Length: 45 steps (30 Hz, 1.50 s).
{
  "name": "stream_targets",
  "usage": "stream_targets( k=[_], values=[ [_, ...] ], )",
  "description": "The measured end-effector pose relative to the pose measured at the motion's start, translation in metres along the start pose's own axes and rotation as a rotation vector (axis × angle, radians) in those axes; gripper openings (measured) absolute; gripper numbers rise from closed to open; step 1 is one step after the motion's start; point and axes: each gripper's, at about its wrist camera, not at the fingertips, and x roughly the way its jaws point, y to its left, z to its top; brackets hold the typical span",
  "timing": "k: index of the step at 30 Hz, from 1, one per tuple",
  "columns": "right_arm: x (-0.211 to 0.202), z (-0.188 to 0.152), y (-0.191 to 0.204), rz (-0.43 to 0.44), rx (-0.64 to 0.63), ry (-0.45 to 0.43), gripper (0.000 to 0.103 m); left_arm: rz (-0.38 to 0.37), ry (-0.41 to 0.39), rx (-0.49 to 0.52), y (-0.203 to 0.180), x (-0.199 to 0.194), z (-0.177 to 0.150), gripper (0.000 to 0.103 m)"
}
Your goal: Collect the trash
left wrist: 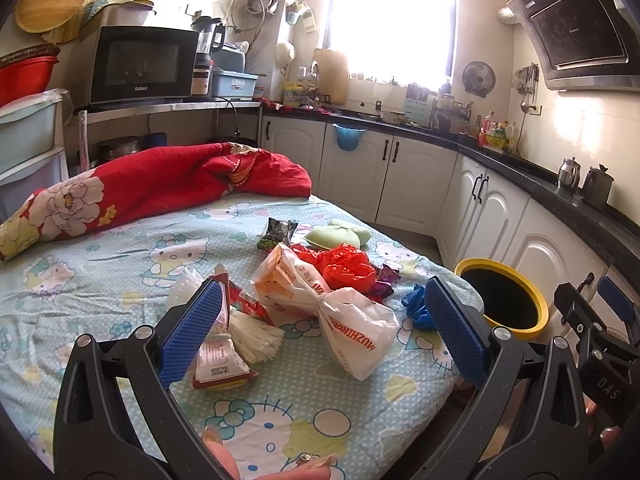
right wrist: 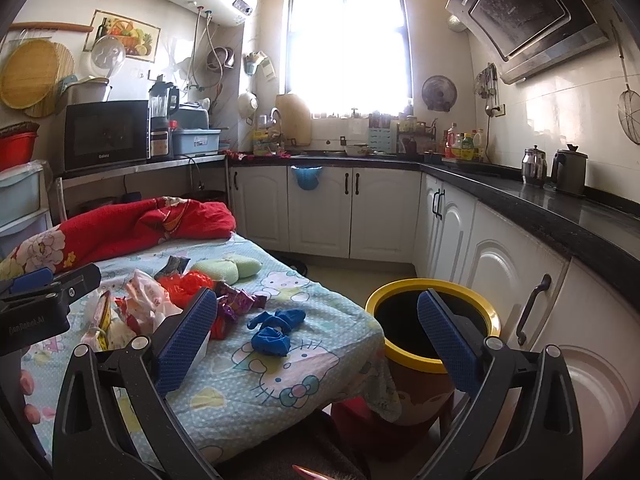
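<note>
Trash lies on the Hello Kitty sheet [left wrist: 100,280]: a tied white-and-orange plastic bag [left wrist: 340,320], a red plastic bag [left wrist: 344,266], a red snack packet [left wrist: 218,354], white foam netting [left wrist: 256,336], purple wrappers [left wrist: 384,280], a dark wrapper [left wrist: 280,232] and a crumpled blue glove [left wrist: 416,308]. My left gripper [left wrist: 320,324] is open above the white bag, holding nothing. My right gripper [right wrist: 316,330] is open and empty, between the blue glove [right wrist: 274,330] and the yellow-rimmed bin [right wrist: 432,320] beside the bed. The right gripper also shows at the right edge of the left wrist view [left wrist: 600,320].
A red floral quilt [left wrist: 160,188] is bunched at the far end of the bed. Green slippers [left wrist: 340,234] lie beyond the trash. White cabinets [right wrist: 360,212] under a black counter [right wrist: 560,208] line the back and right. The bin [left wrist: 508,300] stands off the bed's right corner.
</note>
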Motion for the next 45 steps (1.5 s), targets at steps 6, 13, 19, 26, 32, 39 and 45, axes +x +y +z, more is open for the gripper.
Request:
stream_targets(
  k=[6,13,19,26,32,39,45],
  values=[
    [0.011,0.004,0.008,0.028,-0.016,0.029,0.097,0.030,0.017,-0.042,0.016,0.005,0.004,0.093],
    [0.034,0.010,0.021,0.063,-0.041,0.070,0.097,0.034,0.052,-0.121,0.052,0.015,0.005,0.094],
    [0.056,0.019,0.027,0.083,-0.056,0.077,0.097,0.093,0.104,-0.156,0.079,0.030,0.005,0.094],
    [0.102,0.017,0.024,0.068,-0.057,0.150,0.097,0.131,0.236,-0.191,0.105,0.070,-0.004,0.093],
    [0.149,0.002,0.014,0.029,-0.039,0.264,0.097,0.091,0.357,-0.226,0.113,0.105,-0.017,0.093],
    [0.193,-0.019,0.019,0.109,0.001,0.453,0.082,0.054,0.422,-0.290,0.119,0.118,-0.029,0.071],
    [0.211,-0.039,0.028,0.193,0.027,0.584,0.058,0.027,0.456,-0.324,0.130,0.113,-0.037,0.057]
  ],
)
